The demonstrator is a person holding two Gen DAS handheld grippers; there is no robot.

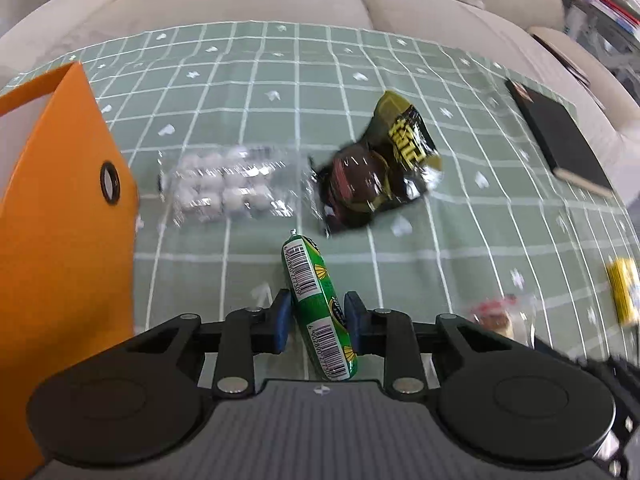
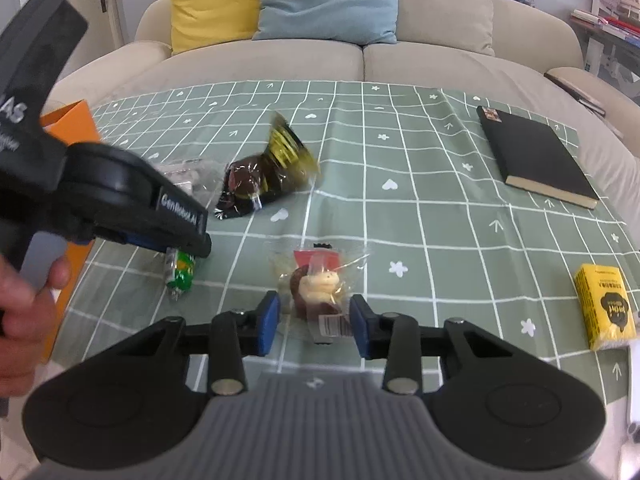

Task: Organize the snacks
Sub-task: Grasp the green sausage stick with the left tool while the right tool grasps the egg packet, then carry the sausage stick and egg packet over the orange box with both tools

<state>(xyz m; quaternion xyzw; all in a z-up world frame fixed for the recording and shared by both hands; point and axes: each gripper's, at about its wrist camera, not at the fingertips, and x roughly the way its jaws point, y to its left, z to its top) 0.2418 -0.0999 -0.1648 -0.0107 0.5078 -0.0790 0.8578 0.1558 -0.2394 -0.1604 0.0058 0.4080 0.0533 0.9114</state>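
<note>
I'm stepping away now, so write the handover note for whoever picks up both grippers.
Left gripper: shut on the green sausage stick, beside the orange bag.
Right gripper: open, fingers either side of the wrapped pastry, not yet closed.
On the cloth: clear pack of white candies, dark snack bag, yellow box.
Done: I can't tell whether anything is bagged.
Left: all five snacks.

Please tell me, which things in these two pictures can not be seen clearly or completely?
- Orange bag: left wrist view, cut off by the left edge; its inside is hidden.
- Clear pack of white balls: blurred by motion and glare there; mostly hidden behind the left tongs in the right wrist view.
- Green sausage: lower end hidden by the device body.
- Dark snack bag: print blurred.
- Wrapped pastry between the right tongs: contact unclear.
</note>
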